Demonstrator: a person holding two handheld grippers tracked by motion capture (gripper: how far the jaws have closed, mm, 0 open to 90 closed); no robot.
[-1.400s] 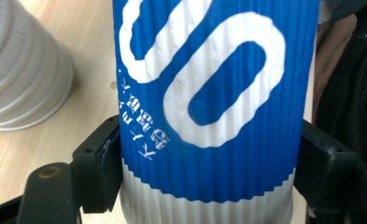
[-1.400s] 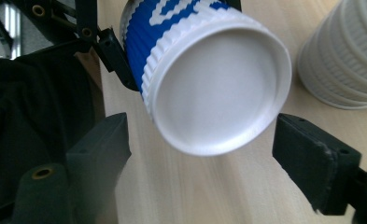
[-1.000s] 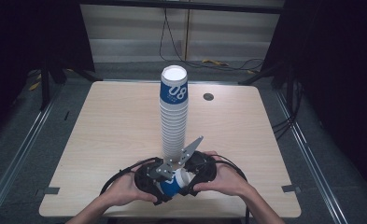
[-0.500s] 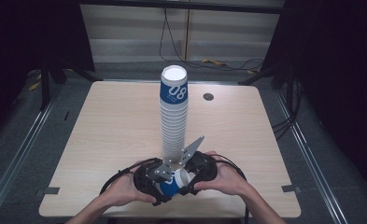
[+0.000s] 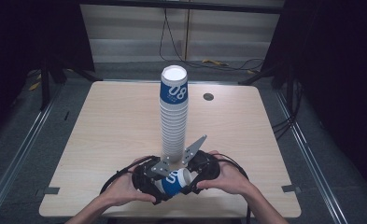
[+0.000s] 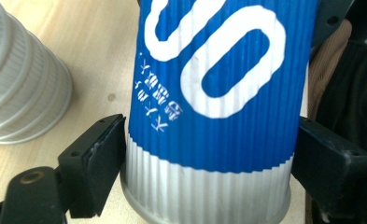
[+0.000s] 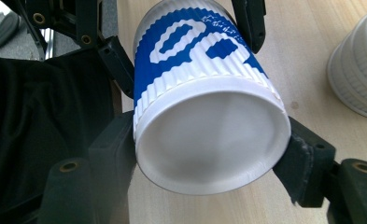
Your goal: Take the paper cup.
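A: Cup (image 5: pixel 174 181) on its side at near table (image 5: pixel 102 121) edge, just in front of stack (image 5: pixel 174 116), between both grippers.

B: Right gripper (image 7: pixel 209 149)?

A: Jaws just closing within the last second; now clamped across cup's open rim end. Both pads pressed on the rim wall in right gripper view. No further closing seen.

B: Left gripper (image 6: pixel 204 154)?

A: Clamped on the cup's base end, on the grey band below the blue print. Pads tight on both sides in left gripper view.

B: Hands (image 5: pixel 130 186) shifted since a second ago?

A: No. Same spot in high view throughout. Cup same place, same tilt.

B: Meaning for the job?

A: Cup now gripped at both ends. Judged a handover or a re-grip: with right holding, left free to let go. Possibly also pulling apart two nested cups; cannot tell whether one cup or two.

B: Risk?

A: Rim end soft, may crush under squeeze. Stack close behind, tall; easy to knock on lifting.
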